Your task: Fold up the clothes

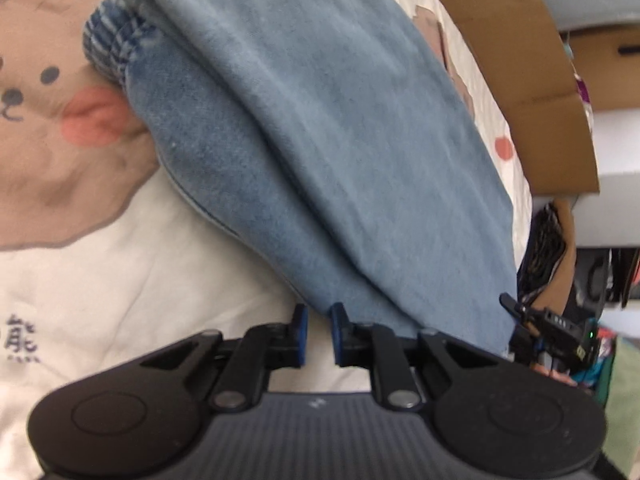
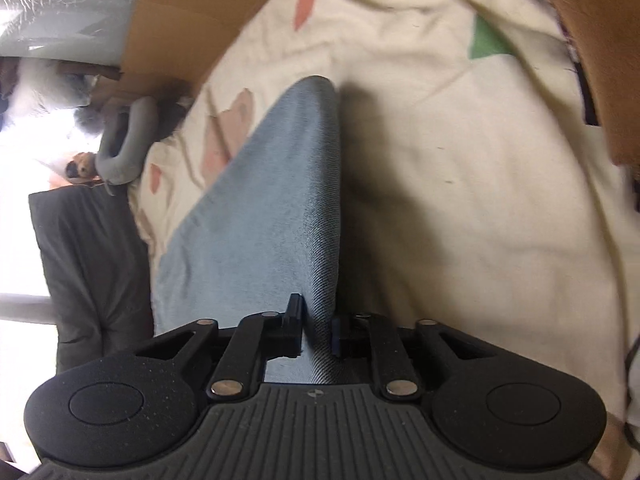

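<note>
Folded light-blue jeans [image 1: 320, 140] lie on a cream bear-print sheet [image 1: 120, 272], with the elastic waistband [image 1: 110, 46] at the far left end. My left gripper [image 1: 319, 330] sits at the near corner of the jeans. Its blue pads [image 1: 301, 334] are nearly together, pinching the denim edge at the tips. In the right wrist view a folded ridge of the jeans [image 2: 288, 200] runs away from me. It passes between the jaws of my right gripper [image 2: 317, 330], which stand slightly apart and slack around it.
Cardboard box flaps [image 1: 532, 80] border the sheet on the far right. Cardboard [image 2: 180, 28] also lines the sheet's edge in the right wrist view. A dark grey cloth [image 2: 92, 264] and a grey curved pillow [image 2: 128, 140] lie off the sheet's left edge. Clutter [image 1: 560, 280] stands beyond the jeans' right corner.
</note>
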`<state>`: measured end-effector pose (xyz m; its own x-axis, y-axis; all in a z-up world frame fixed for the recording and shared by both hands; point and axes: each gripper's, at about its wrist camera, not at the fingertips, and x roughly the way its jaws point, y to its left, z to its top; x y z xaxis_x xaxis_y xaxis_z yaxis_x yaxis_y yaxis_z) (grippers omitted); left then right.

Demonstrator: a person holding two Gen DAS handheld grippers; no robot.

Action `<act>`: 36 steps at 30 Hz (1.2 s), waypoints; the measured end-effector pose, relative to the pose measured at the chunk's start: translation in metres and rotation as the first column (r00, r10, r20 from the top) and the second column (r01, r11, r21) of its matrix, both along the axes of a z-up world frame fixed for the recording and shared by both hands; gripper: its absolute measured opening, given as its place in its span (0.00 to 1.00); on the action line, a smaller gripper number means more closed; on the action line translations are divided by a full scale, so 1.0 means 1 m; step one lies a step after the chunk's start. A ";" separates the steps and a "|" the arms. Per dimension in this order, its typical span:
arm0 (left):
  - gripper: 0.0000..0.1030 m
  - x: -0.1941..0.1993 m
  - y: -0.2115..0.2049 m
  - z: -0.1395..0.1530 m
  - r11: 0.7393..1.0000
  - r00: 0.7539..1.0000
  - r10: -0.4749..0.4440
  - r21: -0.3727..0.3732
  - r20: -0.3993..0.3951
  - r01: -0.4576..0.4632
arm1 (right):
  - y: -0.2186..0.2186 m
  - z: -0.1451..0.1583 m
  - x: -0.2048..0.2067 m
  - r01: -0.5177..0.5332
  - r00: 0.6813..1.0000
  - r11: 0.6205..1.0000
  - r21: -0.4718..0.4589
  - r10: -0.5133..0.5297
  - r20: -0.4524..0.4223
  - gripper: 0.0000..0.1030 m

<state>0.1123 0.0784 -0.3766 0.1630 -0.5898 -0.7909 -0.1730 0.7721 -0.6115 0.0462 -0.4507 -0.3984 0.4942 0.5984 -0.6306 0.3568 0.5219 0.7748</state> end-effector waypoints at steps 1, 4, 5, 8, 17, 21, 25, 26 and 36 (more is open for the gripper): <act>0.10 0.003 -0.003 0.006 1.000 1.000 -0.013 0.003 0.012 0.013 | -0.002 -0.002 -0.004 0.004 1.000 1.000 0.006 -0.004 0.000 0.18; 0.10 0.009 -0.014 0.023 0.998 0.997 -0.059 0.007 0.052 0.059 | -0.005 -0.005 -0.016 0.016 1.000 0.999 0.029 -0.016 0.003 0.23; 0.10 0.010 -0.018 0.029 0.997 0.995 -0.075 0.008 0.065 0.075 | -0.004 -0.006 -0.020 0.014 1.000 0.999 0.034 -0.014 0.001 0.24; 0.12 0.021 -0.029 0.040 0.993 0.988 -0.115 0.018 0.101 0.114 | -0.002 -0.010 -0.031 0.018 1.000 0.998 0.061 -0.018 0.002 0.25; 0.16 0.062 -0.066 0.049 0.973 0.963 -0.222 0.094 0.156 0.209 | 0.007 -0.026 -0.062 0.027 0.999 0.992 0.119 -0.023 -0.034 0.26; 0.16 0.070 -0.073 0.046 0.964 0.954 -0.254 0.120 0.157 0.237 | 0.002 -0.025 -0.070 0.041 0.999 0.980 0.195 -0.037 -0.025 0.14; 0.16 0.064 -0.069 0.038 0.959 0.952 -0.269 0.129 0.148 0.251 | 0.000 -0.016 -0.068 0.021 1.000 0.977 0.214 -0.021 -0.007 0.17; 0.16 0.062 -0.069 0.036 0.959 0.951 -0.270 0.127 0.147 0.253 | 0.001 -0.016 -0.067 0.020 1.000 0.977 0.213 -0.018 -0.011 0.18; 0.04 0.050 -0.069 0.014 0.957 0.952 -0.279 0.118 0.128 0.264 | 0.019 -0.024 -0.044 0.040 0.999 0.990 0.132 -0.037 -0.026 0.33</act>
<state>0.1625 0.0093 -0.3626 0.1221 -0.5482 -0.8274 0.1346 0.8351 -0.5334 0.0025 -0.4313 -0.4220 0.5044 0.6579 -0.5593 0.3940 0.4010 0.8270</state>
